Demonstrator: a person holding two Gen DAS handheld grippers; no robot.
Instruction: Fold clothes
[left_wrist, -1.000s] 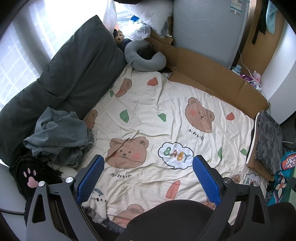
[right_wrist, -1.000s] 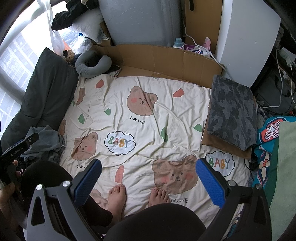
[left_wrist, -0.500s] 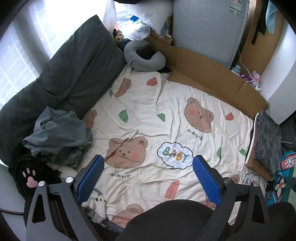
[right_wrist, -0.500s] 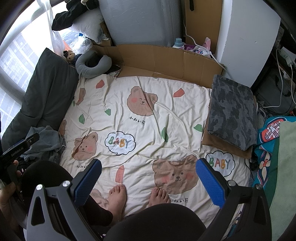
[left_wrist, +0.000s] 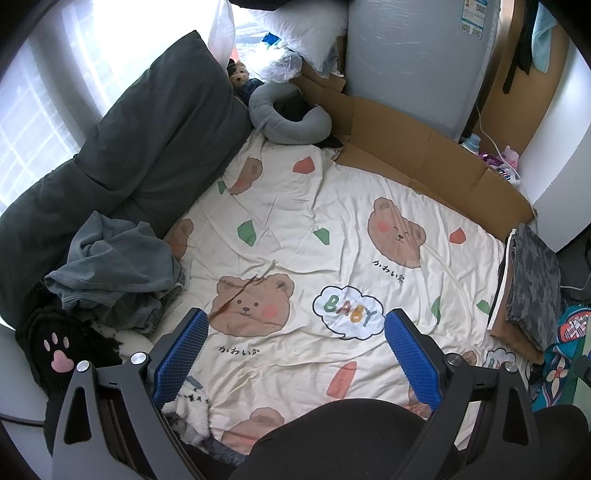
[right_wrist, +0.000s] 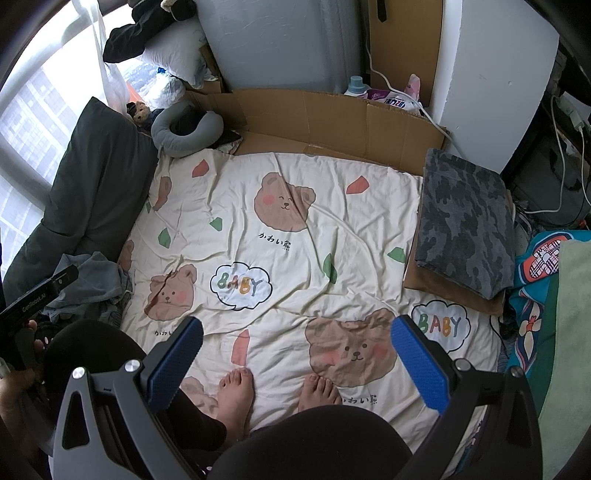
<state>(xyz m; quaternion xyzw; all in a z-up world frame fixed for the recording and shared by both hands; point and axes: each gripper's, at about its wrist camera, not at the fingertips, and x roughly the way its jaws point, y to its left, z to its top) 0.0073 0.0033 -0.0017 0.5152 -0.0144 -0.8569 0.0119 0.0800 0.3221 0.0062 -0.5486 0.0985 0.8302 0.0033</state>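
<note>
**Grippers Poised Above Bear-Print Blanket, Laundry Waiting at Its Edges**

The left gripper and the right gripper both hang spread wide and empty above a cream bear-print blanket that covers the floor. Neither touches any fabric. A crumpled heap of grey-blue clothes lies at the blanket's left edge, partly resting against the long dark cushion that runs along that same side; in the right wrist view the same heap shows just beyond the blanket's left border. On the opposite, right edge of the blanket sits a folded camouflage-print garment, stacked squarely on a folded brown piece. A grey neck pillow curls at the blanket's far left corner, and flattened cardboard lines its far edge. A black paw-print sock lies off the blanket's near left corner, beside the clothes heap. The person's bare feet stand on the blanket's near edge, between the right gripper's blue pads.
</note>
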